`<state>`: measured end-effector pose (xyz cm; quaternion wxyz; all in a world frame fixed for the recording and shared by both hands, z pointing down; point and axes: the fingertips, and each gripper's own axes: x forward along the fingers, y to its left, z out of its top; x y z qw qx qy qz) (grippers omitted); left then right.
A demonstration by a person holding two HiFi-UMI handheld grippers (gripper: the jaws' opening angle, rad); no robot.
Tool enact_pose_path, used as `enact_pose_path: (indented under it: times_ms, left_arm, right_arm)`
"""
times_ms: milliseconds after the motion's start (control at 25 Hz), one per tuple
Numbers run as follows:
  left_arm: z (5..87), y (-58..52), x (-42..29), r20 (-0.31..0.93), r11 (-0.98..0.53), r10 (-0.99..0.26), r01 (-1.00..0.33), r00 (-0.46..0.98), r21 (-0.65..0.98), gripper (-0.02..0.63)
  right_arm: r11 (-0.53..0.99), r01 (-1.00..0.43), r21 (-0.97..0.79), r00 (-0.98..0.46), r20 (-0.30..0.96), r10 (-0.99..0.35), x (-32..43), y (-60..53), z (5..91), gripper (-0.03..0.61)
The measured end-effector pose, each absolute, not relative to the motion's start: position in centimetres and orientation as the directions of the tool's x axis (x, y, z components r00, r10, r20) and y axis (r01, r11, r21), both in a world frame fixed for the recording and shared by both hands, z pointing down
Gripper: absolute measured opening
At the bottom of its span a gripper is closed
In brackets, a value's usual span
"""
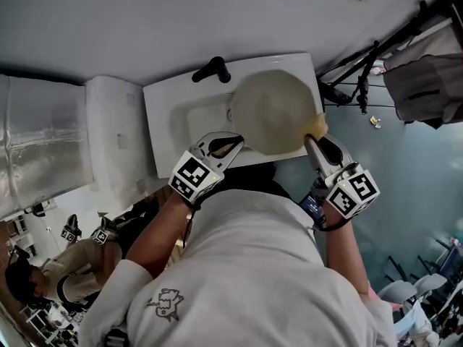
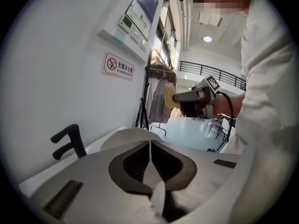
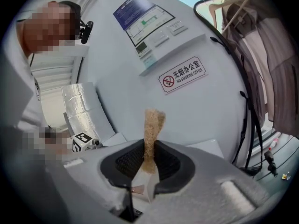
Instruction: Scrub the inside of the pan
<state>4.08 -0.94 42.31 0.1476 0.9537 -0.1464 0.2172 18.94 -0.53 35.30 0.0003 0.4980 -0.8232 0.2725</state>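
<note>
A pale, cream round pan (image 1: pixel 273 110) is held tilted over the white sink (image 1: pixel 165 114). My left gripper (image 1: pixel 233 144) is shut on the pan's near left edge; in the left gripper view a thin white rim (image 2: pixel 150 149) runs between its closed jaws, and the pan (image 2: pixel 127 136) shows beyond them. My right gripper (image 1: pixel 316 139) is shut on a yellow sponge (image 1: pixel 316 126) beside the pan's right edge. In the right gripper view the sponge (image 3: pixel 153 122) stands up out of the jaws of that gripper (image 3: pixel 149 148). The left gripper view shows the right gripper (image 2: pixel 183 97) with the sponge (image 2: pixel 168 97) in the air.
A black faucet (image 1: pixel 211 69) stands at the sink's far edge against the white wall, which carries a no-smoking sign (image 3: pixel 183 74). A black stand with a hanging garment (image 1: pixel 425 78) is at the right. A foil-wrapped duct (image 1: pixel 40 143) lies to the left.
</note>
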Motion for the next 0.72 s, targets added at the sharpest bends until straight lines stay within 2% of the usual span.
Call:
enact_pose_path:
  times_ms: [360, 520, 720]
  left_arm:
    - [49.3, -1.4, 1.9, 0.555, -0.876, -0.142, -0.365, 0.819, 0.315, 0.072]
    - [51.9, -1.5, 1.1, 0.599, -0.871, -0.117, -0.371, 0.793, 0.322, 0.110]
    - [55.7, -1.3, 0.1, 0.670, -0.872, -0.073, -0.373, 0.739, 0.316, 0.126]
  right_arm:
    - [0.326, -0.823, -0.466, -0.502, 0.327, -0.800, 18.5, -2.6, 38.2, 0.064]
    - [0.319, -0.818, -0.480, -0.507, 0.336, -0.794, 18.0, -3.4, 39.5, 0.064]
    - [0.310, -0.817, -0.487, -0.512, 0.363, -0.778, 17.0, -4.1, 40.7, 0.064]
